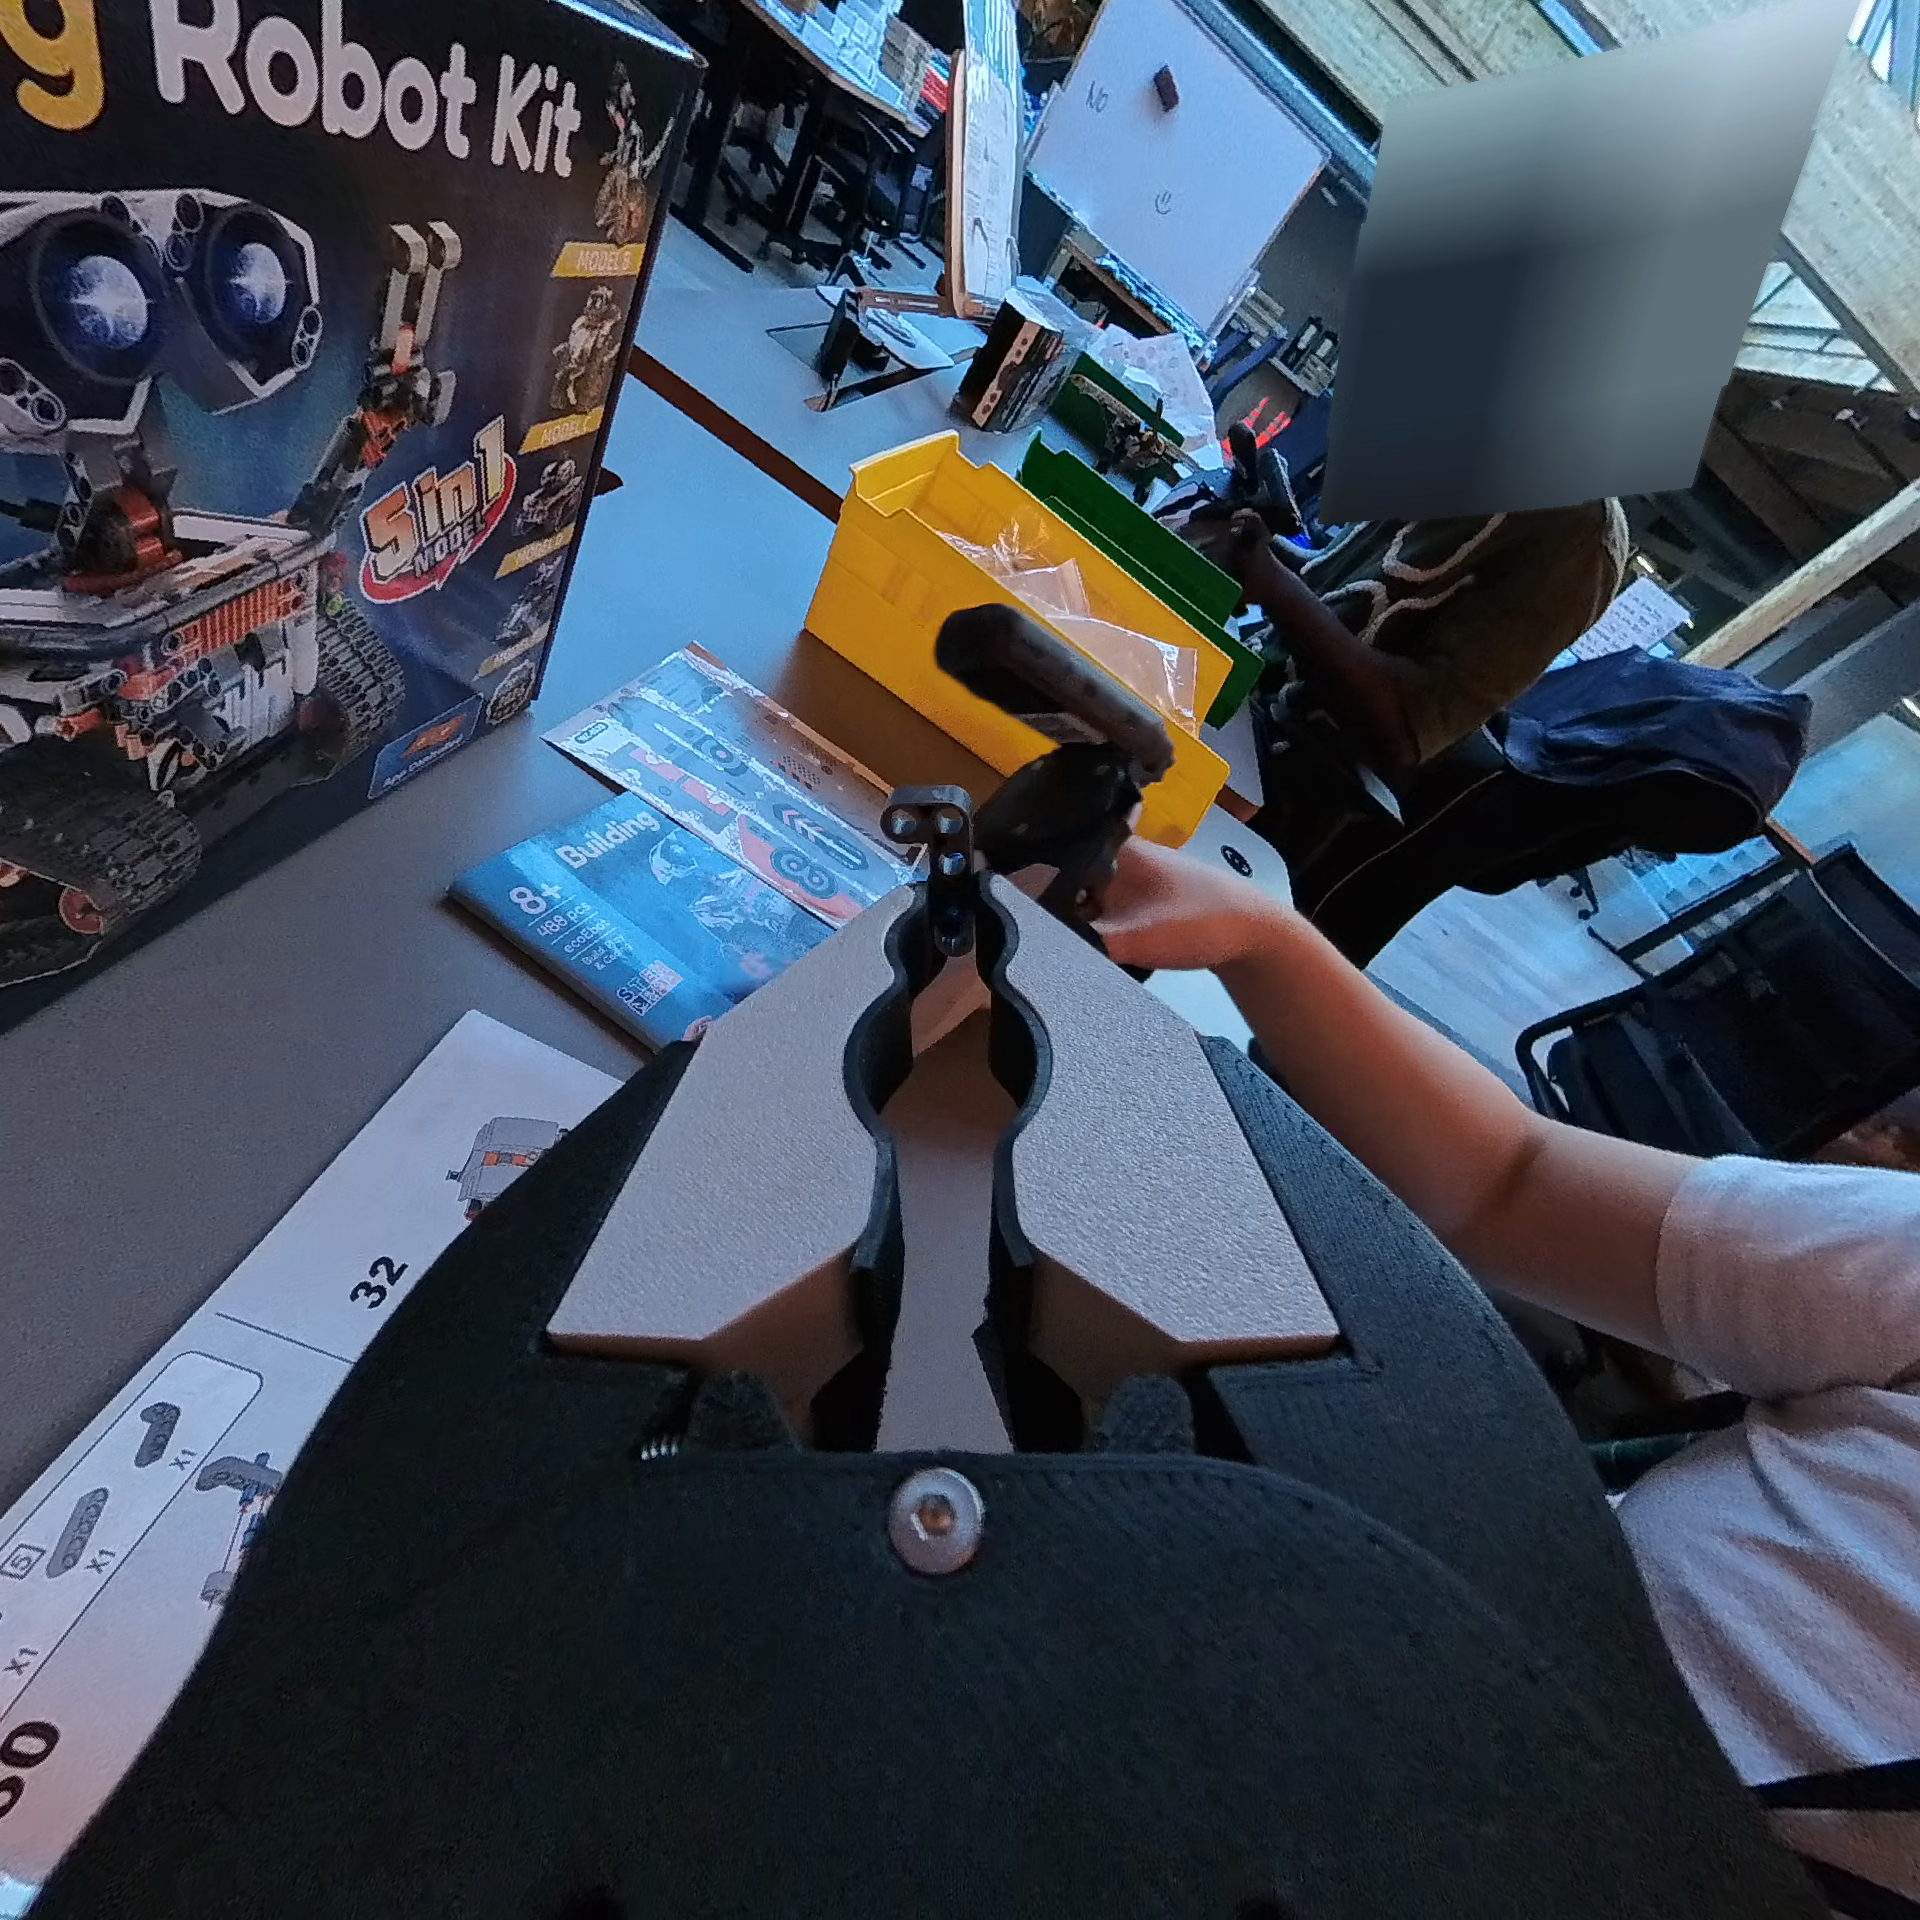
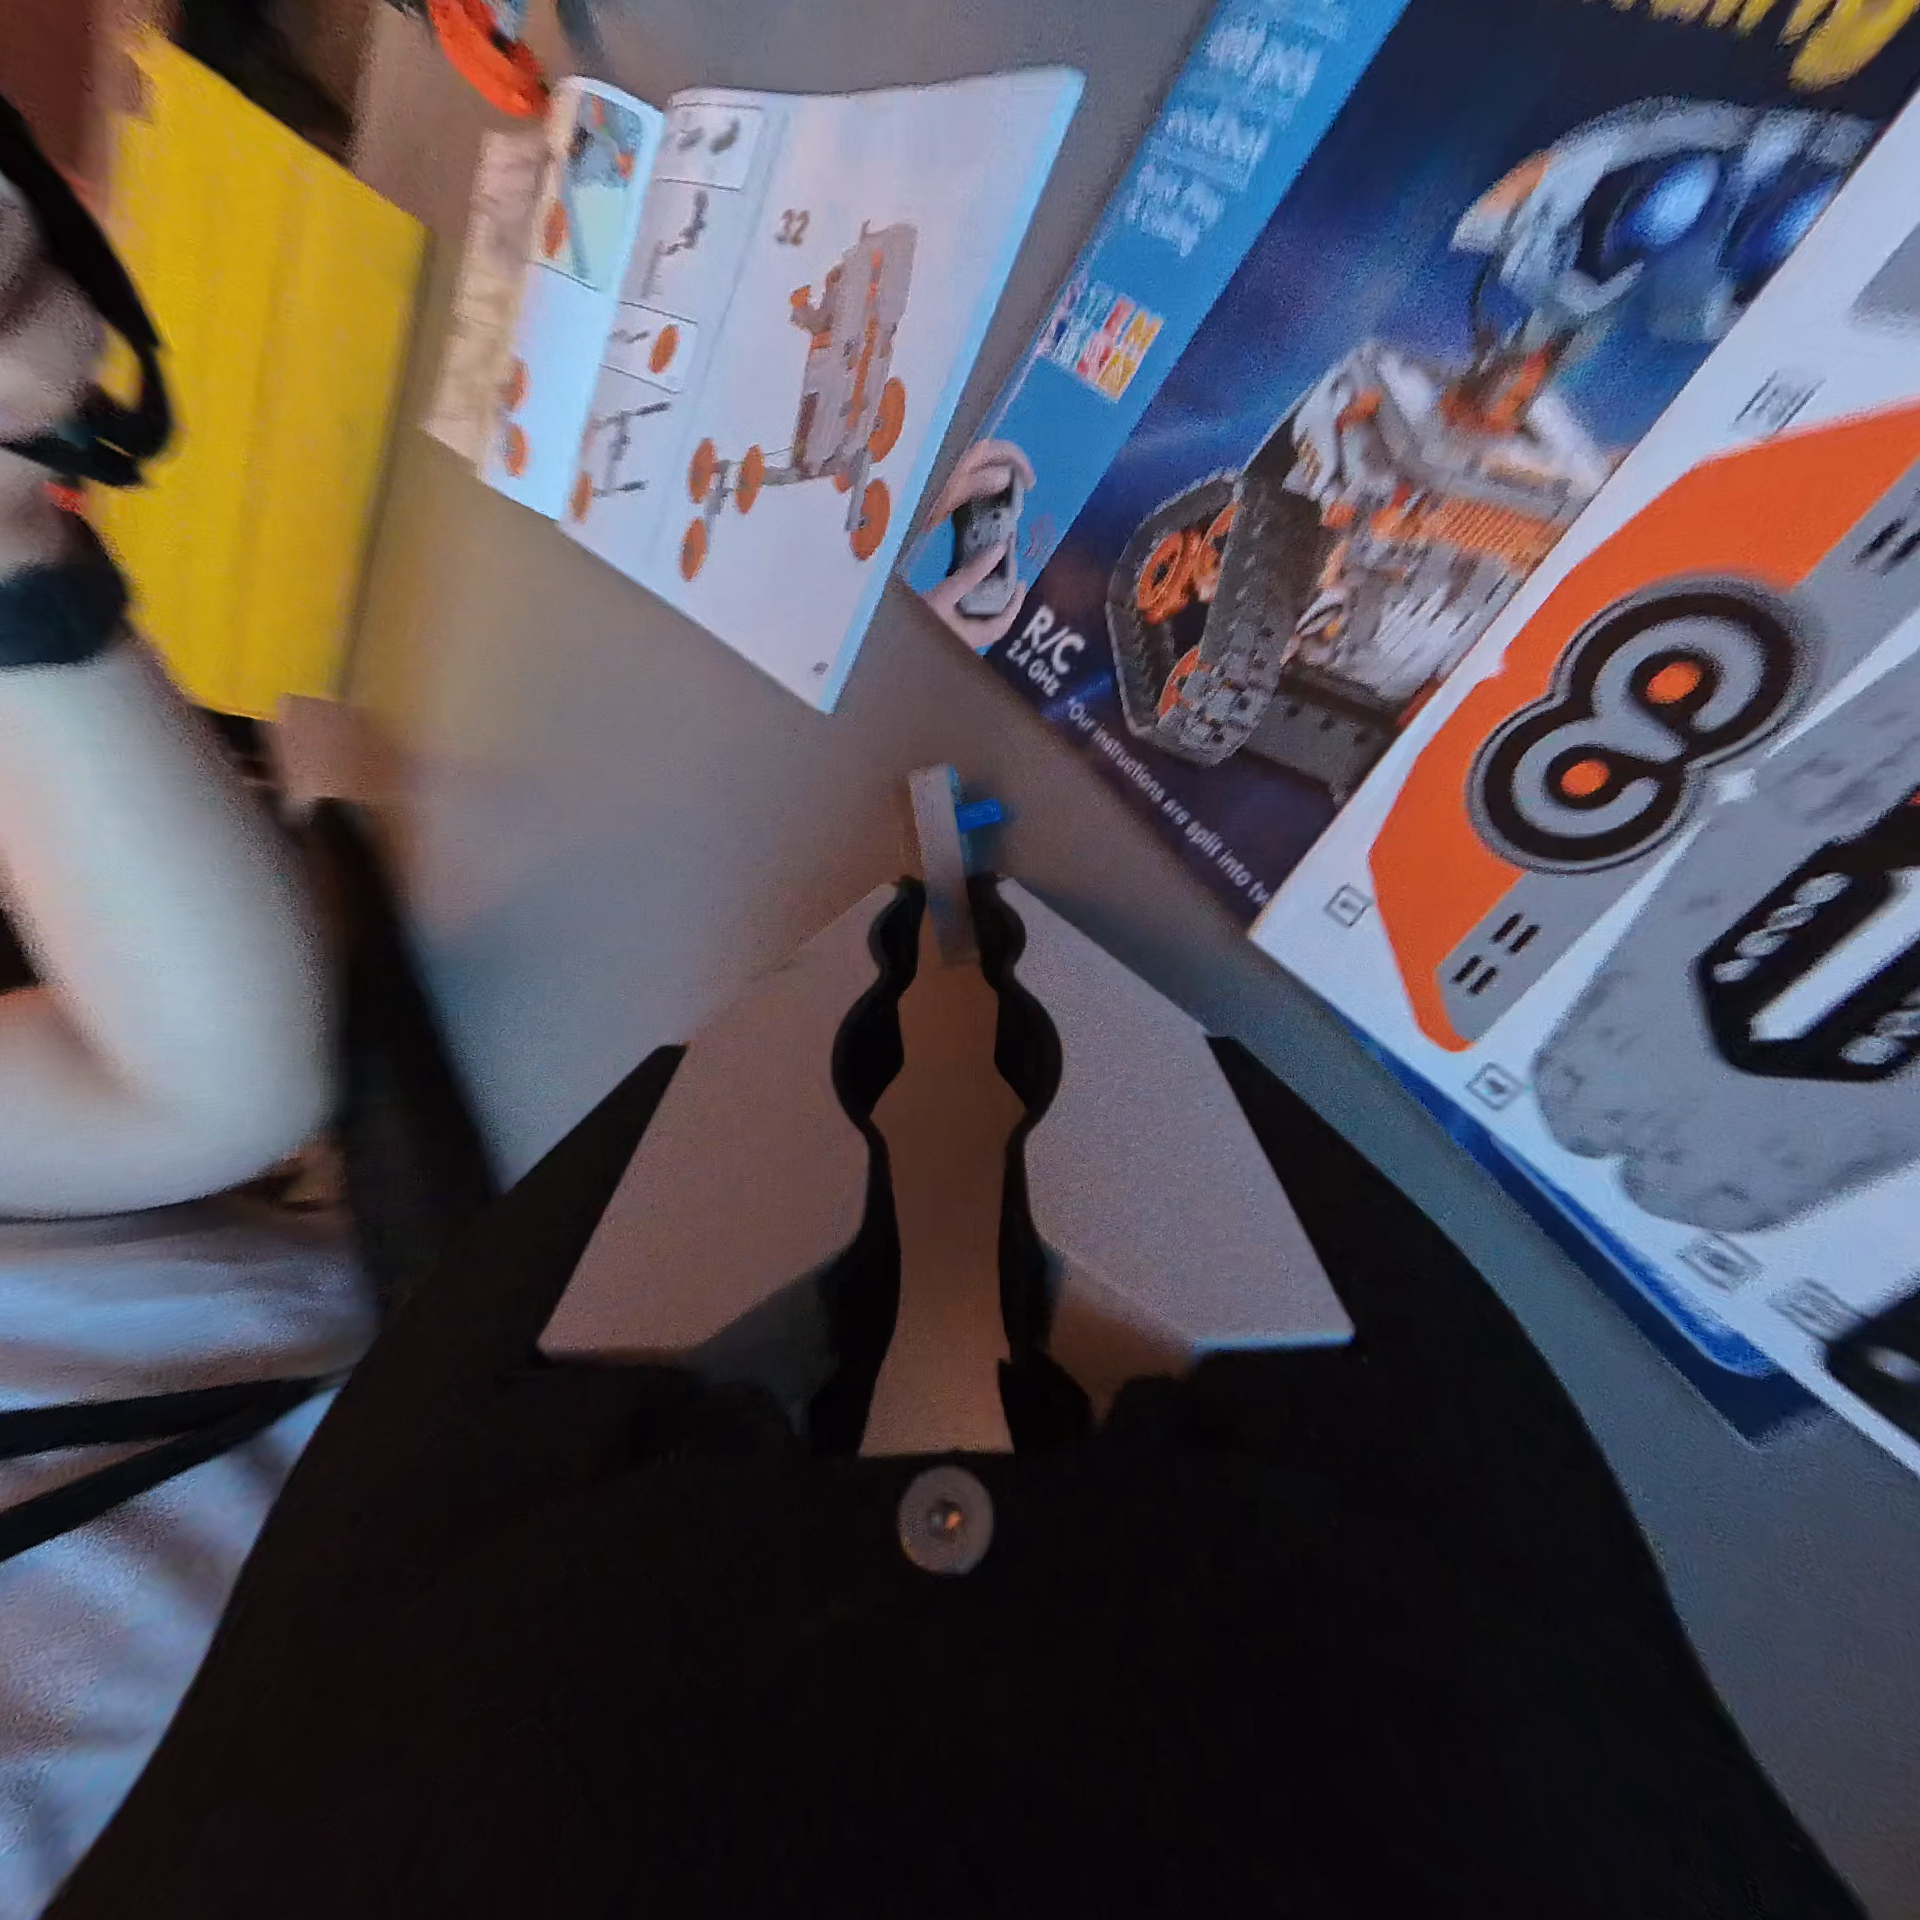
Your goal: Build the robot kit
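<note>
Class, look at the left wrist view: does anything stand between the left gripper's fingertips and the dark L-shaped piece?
Nothing visible does. The left gripper is already shut on the dark L-shaped piece, which sticks out past its fingertips above the booklet.

The left gripper [image 1: 951, 914] is showing a broad black body with a ribbed, printed texture, a round silver screw [image 1: 935, 1520] sitting at its centre, and a small coil spring [image 1: 660, 1444] peeking out at one side. Its two fingers [image 1: 790, 1132] are wearing flat grey faces edged with wavy black pads. The right gripper [image 2: 951, 920] is looking alike. The person is wearing a white short sleeve [image 1: 1787, 1278].
</note>
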